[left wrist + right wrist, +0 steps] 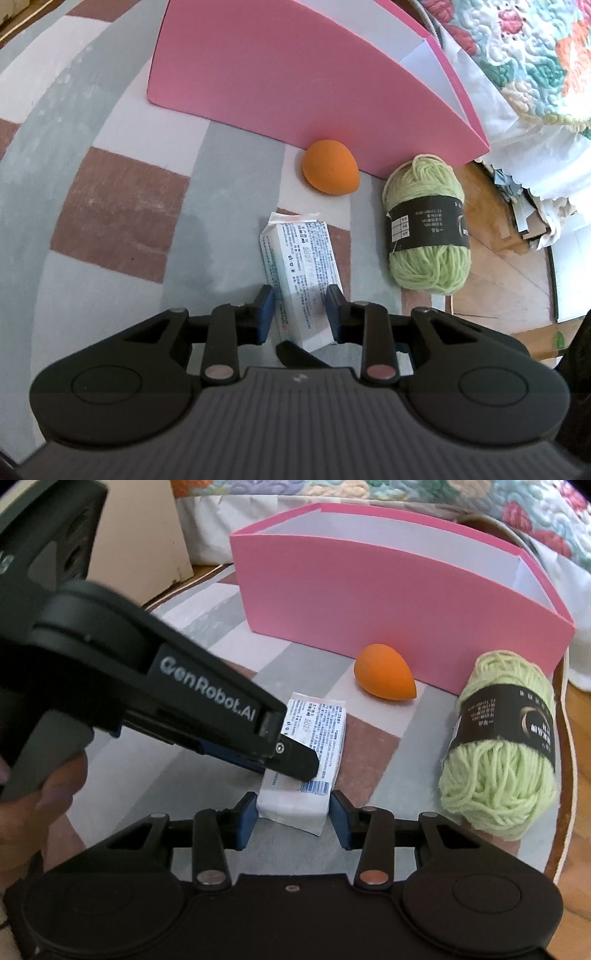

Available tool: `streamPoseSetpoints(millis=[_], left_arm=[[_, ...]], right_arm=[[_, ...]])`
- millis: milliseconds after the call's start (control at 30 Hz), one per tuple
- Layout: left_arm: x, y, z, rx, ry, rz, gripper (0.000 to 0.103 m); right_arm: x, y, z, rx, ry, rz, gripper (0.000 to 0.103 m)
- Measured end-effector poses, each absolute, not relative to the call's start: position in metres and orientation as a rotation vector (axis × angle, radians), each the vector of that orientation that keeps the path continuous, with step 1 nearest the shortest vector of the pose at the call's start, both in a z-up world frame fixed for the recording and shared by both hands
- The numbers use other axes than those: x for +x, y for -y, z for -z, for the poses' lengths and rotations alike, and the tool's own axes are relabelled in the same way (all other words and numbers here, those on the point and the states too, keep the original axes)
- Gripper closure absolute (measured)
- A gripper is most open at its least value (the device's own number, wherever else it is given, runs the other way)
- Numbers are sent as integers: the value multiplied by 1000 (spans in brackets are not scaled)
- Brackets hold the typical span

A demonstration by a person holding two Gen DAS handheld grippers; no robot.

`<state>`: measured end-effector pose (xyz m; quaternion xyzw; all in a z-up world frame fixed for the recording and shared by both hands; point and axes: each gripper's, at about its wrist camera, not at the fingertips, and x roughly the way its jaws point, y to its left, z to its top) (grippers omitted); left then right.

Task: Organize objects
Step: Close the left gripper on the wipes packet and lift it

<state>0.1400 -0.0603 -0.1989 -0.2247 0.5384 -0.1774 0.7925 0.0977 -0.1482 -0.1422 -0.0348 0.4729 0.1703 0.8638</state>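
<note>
A white printed packet lies on the checked rug, and both grippers are at its near end. My left gripper has its blue pads against the packet's two sides. In the right wrist view the same left gripper reaches in from the left, one finger lying over the packet. My right gripper clamps the packet's near end between its pads. An orange egg-shaped sponge and a green yarn skein lie in front of the pink box.
The pink box is open on top with white inner walls. A quilted bedspread hangs behind and to the right of it. The rug ends at wooden floor on the right. A hand holds the left gripper's handle.
</note>
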Motion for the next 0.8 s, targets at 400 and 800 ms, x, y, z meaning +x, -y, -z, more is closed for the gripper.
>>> streamPoseSetpoints(millis=[400,800], left_arm=[[112,59,150,-420,-1073,444,74],[117,77,61,-333,-926,512,74]], right_arm=[[78,150,105,-69,-951,-339,56],[58,162,25,-87,-777,-307,56]])
